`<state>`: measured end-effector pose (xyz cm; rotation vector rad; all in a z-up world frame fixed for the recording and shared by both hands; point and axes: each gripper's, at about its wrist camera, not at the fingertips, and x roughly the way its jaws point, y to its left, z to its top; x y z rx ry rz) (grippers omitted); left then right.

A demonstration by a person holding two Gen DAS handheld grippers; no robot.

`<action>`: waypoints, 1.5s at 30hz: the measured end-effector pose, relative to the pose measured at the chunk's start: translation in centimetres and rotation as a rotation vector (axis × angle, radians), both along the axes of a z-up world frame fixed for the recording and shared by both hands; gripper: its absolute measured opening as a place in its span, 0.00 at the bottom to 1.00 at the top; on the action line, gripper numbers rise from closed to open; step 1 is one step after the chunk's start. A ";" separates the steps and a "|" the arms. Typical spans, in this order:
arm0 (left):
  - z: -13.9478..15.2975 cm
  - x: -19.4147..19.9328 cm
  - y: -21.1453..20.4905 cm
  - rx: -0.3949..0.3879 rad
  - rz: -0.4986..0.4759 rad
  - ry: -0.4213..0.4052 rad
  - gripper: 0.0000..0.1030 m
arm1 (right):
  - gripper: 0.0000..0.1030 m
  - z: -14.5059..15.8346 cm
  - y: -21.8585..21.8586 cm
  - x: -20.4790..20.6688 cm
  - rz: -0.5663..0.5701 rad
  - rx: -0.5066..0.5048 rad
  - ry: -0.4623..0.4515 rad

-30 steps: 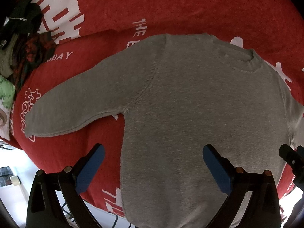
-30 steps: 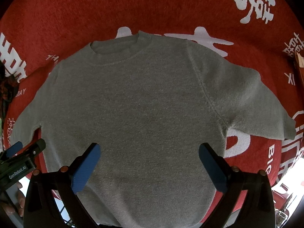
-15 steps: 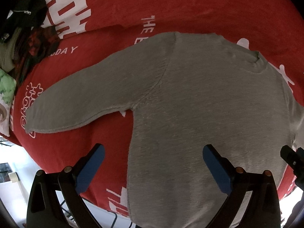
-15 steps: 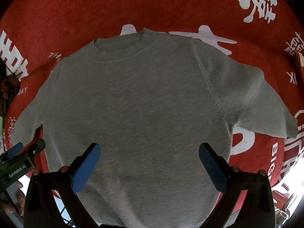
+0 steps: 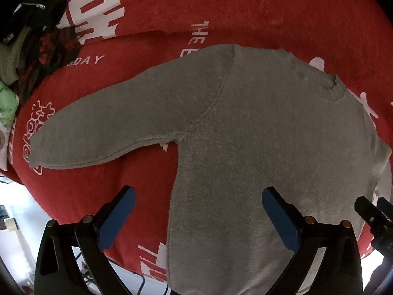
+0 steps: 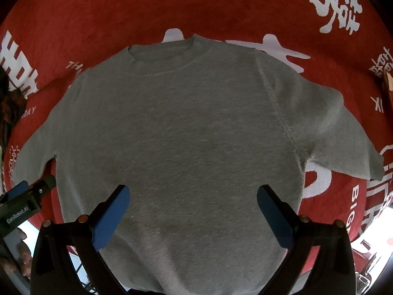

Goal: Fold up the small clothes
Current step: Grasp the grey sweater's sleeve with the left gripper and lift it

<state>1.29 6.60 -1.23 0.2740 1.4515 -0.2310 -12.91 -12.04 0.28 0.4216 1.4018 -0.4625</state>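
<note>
A small grey sweater [image 5: 258, 147] lies flat, face up, on a red blanket [image 5: 245, 7], both sleeves spread out. It also shows in the right wrist view [image 6: 184, 135]. Its left sleeve [image 5: 110, 127] points left and its right sleeve [image 6: 343, 135] points right. The collar [image 6: 162, 51] is at the far side. My left gripper [image 5: 196, 211] is open and empty above the sweater's lower left side edge. My right gripper [image 6: 192, 209] is open and empty above the lower body. The hem is hidden below both grippers.
The red blanket [image 6: 98, 12] has white printed letters and characters. A pile of dark and green clothes [image 5: 27, 49] lies at the far left. The other gripper shows at the frame edge in each view: [image 5: 373, 216], [image 6: 22, 201]. The table edge and floor show at the bottom left.
Both grippers have moved a little closer and lower over the sweater; the left view has shifted left towards the sleeve. Both stay open. The sweater has not moved.
</note>
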 end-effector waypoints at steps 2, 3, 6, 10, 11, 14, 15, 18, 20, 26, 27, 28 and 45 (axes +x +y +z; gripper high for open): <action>0.0 0.2 0.5 -0.038 0.011 0.008 1.00 | 1.00 0.0 0.4 0.1 0.006 0.002 -0.001; 0.0 0.4 1.0 -0.078 0.030 0.015 1.00 | 1.00 0.0 0.5 0.2 0.010 0.004 -0.004; 0.1 1.0 3.2 -0.211 0.117 0.027 1.00 | 1.00 -0.1 1.1 0.5 0.023 0.009 -0.007; -0.2 1.9 7.2 -0.335 0.230 0.007 1.00 | 1.00 -0.3 1.9 0.8 0.045 0.009 -0.001; -0.3 2.3 8.3 -0.357 0.259 -0.002 1.00 | 1.00 -0.4 2.0 0.9 0.049 0.010 0.001; -0.7 3.2 12.3 -0.408 0.361 -0.037 1.00 | 1.00 -0.7 2.6 1.2 0.059 0.013 0.006; -0.8 3.5 13.7 -0.421 0.399 -0.051 1.00 | 1.00 -0.9 2.9 1.3 0.065 0.014 0.010; -1.4 4.4 19.1 -0.458 0.533 -0.102 1.00 | 1.00 -1.4 3.9 1.7 0.086 0.015 0.016; -2.3 4.6 22.7 -0.481 0.630 -0.132 1.00 | 1.00 -1.7 4.6 2.0 0.104 0.016 0.021; -6.0 4.7 27.9 -0.614 0.771 -0.118 1.00 | 1.00 -3.0 7.4 3.2 0.177 0.020 0.036; -6.4 4.6 28.1 -0.641 0.777 -0.115 1.00 | 1.00 -3.1 7.8 3.3 0.185 0.020 0.037; -6.9 4.7 28.2 -0.666 0.783 -0.111 1.00 | 1.00 -3.3 8.3 3.4 0.196 0.022 0.038; -7.5 8.7 31.8 -0.662 0.841 -0.227 0.18 | 1.00 -3.5 12.2 4.1 0.256 0.043 0.032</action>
